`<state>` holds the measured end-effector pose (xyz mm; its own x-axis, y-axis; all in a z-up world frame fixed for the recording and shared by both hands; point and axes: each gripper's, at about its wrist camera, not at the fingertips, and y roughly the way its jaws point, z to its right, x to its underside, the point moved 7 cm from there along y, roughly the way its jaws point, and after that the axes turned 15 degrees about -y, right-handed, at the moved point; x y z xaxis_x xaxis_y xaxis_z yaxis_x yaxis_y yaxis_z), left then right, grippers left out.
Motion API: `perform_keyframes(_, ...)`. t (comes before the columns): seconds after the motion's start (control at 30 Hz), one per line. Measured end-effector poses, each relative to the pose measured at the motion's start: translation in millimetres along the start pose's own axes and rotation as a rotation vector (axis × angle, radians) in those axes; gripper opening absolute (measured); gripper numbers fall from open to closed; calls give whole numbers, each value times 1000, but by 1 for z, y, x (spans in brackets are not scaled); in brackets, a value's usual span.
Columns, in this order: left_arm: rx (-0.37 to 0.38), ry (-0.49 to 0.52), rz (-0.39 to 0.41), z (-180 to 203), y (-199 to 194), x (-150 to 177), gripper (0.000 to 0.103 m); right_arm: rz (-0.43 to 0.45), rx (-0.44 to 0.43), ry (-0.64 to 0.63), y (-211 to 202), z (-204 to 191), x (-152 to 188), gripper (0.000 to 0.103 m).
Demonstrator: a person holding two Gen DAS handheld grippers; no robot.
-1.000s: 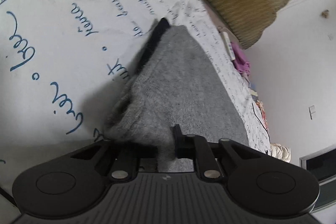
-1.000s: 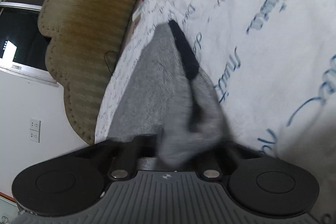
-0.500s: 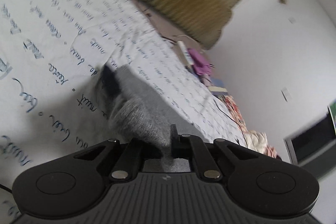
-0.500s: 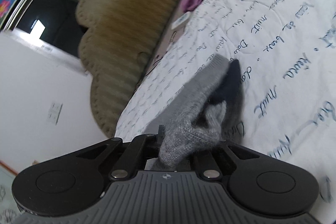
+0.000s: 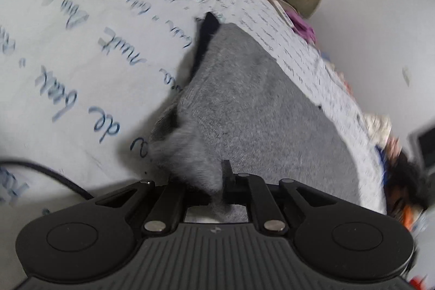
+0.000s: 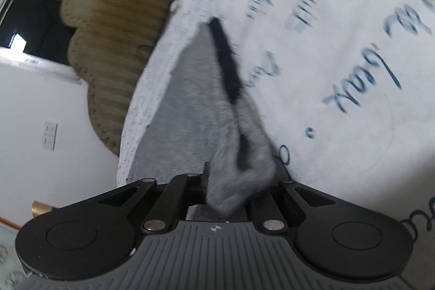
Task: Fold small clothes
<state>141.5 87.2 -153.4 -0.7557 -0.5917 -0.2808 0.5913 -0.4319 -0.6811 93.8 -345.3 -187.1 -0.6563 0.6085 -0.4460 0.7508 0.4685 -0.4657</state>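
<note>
A small grey knit garment [image 5: 244, 110] with a black trim [image 5: 205, 31] lies stretched over a white bedsheet printed with blue script [image 5: 68, 45]. My left gripper [image 5: 214, 181] is shut on one near corner of it. In the right wrist view the same grey garment [image 6: 190, 110] with its black trim [image 6: 227, 67] runs away from me, and my right gripper [image 6: 231, 192] is shut on its other bunched near corner. The fingertips of both grippers are hidden in the cloth.
An olive ribbed headboard [image 6: 114, 26] stands at the far end of the bed. A purple item [image 5: 303, 26] and other clutter lie along the bed's far edge. A black cable [image 5: 49, 173] crosses the sheet at the left. A window [image 6: 30, 12] is on the wall.
Both grippers had lifted the garment's near edge up half a second ago; now the garment is lowered and stretched flat over the sheet again, still held at both corners.
</note>
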Motion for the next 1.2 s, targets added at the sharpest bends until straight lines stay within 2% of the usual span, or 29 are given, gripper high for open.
perform_keyframes(0.07,-38,85,7,5,-19,-2,14,-1,24,-32,-10,-3,-3,33)
perform_keyframes(0.1,-52,125,37,5,-32,-6,15,18,42,-60,-21,-4,-7,40)
perform_keyframes(0.17,-120,220,150,8,-61,-17,20,90,84,-133,-48,-6,-22,53)
perform_keyframes(0.27,-221,389,332,34,-78,-39,21,199,155,-229,-72,-11,-58,53)
perform_keyframes(0.33,-253,499,395,67,-63,-51,21,212,183,-299,-62,-24,-83,53)
perform_keyframes(0.4,-237,564,374,97,-30,-59,22,198,187,-404,-35,-47,-103,54)
perform_keyframes(0.47,-247,577,320,122,14,-64,22,153,200,-495,2,-66,-118,54)
perform_keyframes(0.57,-268,651,242,149,80,-63,22,62,234,-613,62,-87,-129,55)
perform_keyframes(0.7,-372,666,177,147,148,-73,22,-27,333,-771,122,-104,-131,55)
perform_keyframes(0.8,-359,668,207,139,156,-80,22,-73,443,-822,147,-92,-126,57)
perform_keyframes(0.83,-347,662,212,136,157,-81,22,-85,472,-828,153,-84,-125,60)
perform_keyframes(0.87,-333,660,221,135,157,-81,22,-83,478,-835,157,-77,-123,64)
perform_keyframes(1.0,-292,708,296,129,154,-73,22,61,427,-895,154,-64,-110,67)
perform_keyframes(1.2,-258,661,327,129,152,-73,22,64,447,-913,156,-67,-112,69)
